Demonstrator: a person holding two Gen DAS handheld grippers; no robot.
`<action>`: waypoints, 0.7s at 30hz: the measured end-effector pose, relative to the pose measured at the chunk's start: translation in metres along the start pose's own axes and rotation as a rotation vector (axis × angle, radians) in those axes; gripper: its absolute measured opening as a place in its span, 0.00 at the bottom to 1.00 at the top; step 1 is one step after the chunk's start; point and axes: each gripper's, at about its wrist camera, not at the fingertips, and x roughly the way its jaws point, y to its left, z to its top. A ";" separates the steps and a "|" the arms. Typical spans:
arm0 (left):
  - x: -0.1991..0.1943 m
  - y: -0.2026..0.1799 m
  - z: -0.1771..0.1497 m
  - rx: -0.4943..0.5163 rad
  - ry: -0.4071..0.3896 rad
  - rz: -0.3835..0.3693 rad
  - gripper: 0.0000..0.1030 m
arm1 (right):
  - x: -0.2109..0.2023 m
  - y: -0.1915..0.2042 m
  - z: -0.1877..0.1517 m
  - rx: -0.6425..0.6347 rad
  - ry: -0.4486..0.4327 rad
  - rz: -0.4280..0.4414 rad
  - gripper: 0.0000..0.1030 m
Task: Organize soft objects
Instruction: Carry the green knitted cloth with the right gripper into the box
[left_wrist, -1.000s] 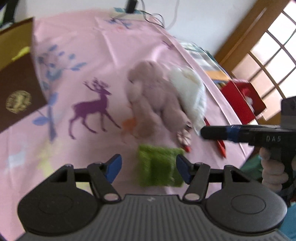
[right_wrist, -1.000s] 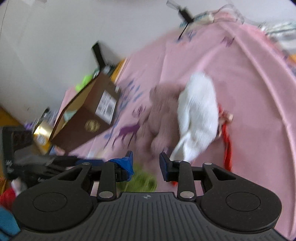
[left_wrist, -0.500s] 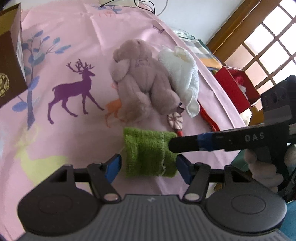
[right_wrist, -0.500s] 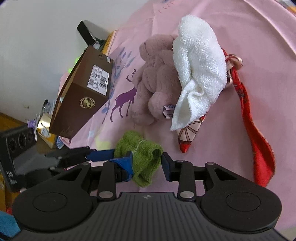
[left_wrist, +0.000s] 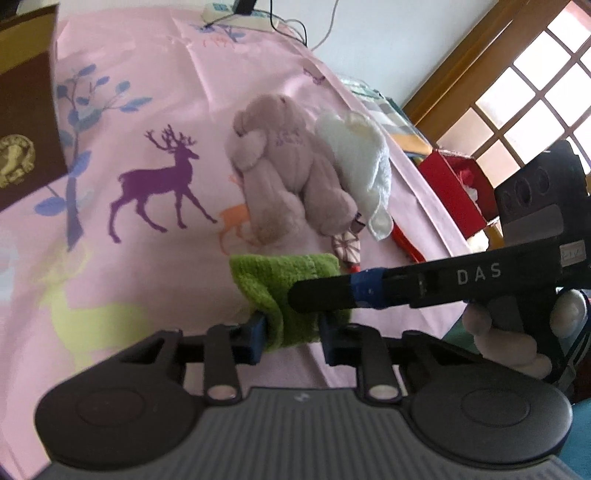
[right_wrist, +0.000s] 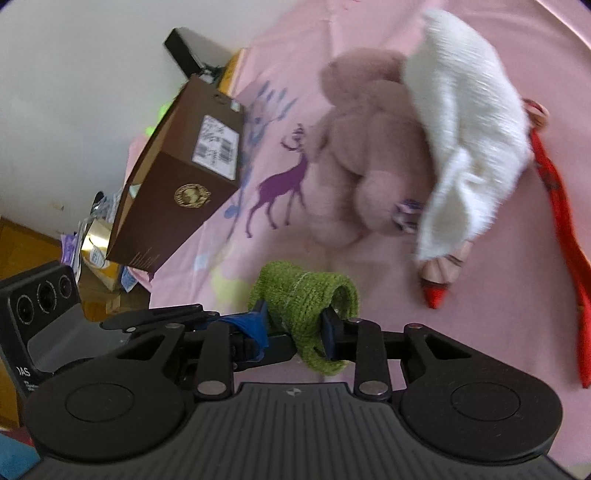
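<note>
A green knitted piece (left_wrist: 280, 288) is pinched from both sides just above the pink cloth. My left gripper (left_wrist: 291, 332) is shut on its near end. My right gripper (right_wrist: 295, 325) is shut on the same piece (right_wrist: 306, 299); its finger (left_wrist: 325, 293) reaches in from the right in the left wrist view. Beyond lie a pink teddy bear (left_wrist: 284, 173) and a white fluffy towel (left_wrist: 358, 158) leaning on it. They also show in the right wrist view, bear (right_wrist: 362, 158) and towel (right_wrist: 465, 122).
A brown box (right_wrist: 177, 184) stands at the left of the pink deer-print cloth (left_wrist: 147, 110). A red ribbon (right_wrist: 561, 236) lies right of the towel. A red box (left_wrist: 454, 188) sits beyond the cloth's right edge by a wooden window frame.
Both grippers have closed on the green knitted piece, which was lying loose between open jaws before. The right gripper has come in beside the left.
</note>
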 end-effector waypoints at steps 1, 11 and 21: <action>-0.004 0.002 0.000 0.000 -0.010 0.000 0.20 | 0.001 0.004 0.001 -0.009 -0.004 0.004 0.12; -0.063 0.030 0.010 0.010 -0.144 -0.003 0.20 | 0.019 0.062 0.023 -0.087 -0.043 0.050 0.12; -0.144 0.085 0.046 0.018 -0.354 0.012 0.20 | 0.047 0.155 0.071 -0.313 -0.137 0.108 0.12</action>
